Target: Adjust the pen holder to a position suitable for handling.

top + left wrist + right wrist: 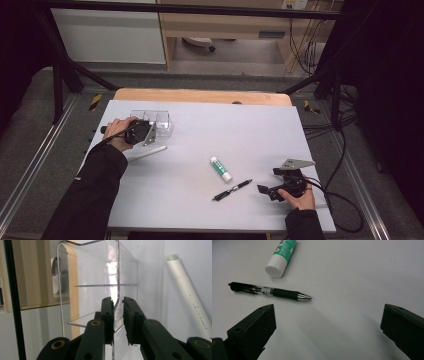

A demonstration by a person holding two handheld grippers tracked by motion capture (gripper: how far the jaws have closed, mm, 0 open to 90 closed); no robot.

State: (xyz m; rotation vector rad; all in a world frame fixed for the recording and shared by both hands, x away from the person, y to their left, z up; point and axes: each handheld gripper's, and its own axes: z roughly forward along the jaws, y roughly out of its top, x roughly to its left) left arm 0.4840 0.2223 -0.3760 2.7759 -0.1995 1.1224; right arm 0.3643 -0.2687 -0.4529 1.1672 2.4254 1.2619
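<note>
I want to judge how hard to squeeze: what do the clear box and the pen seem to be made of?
The box looks like clear, glossy rigid plastic, perhaps acrylic: you see straight through its walls, and the edges catch bright glints. The left gripper has one thin wall between its jaws. The pen seems to be plastic, with a clear barrel, a matt black grip that may be rubber, and a shiny, metal-looking tip.

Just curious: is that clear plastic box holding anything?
Empty: the clear box shows only bare compartments, its wall between the left claw's jaws.
</note>
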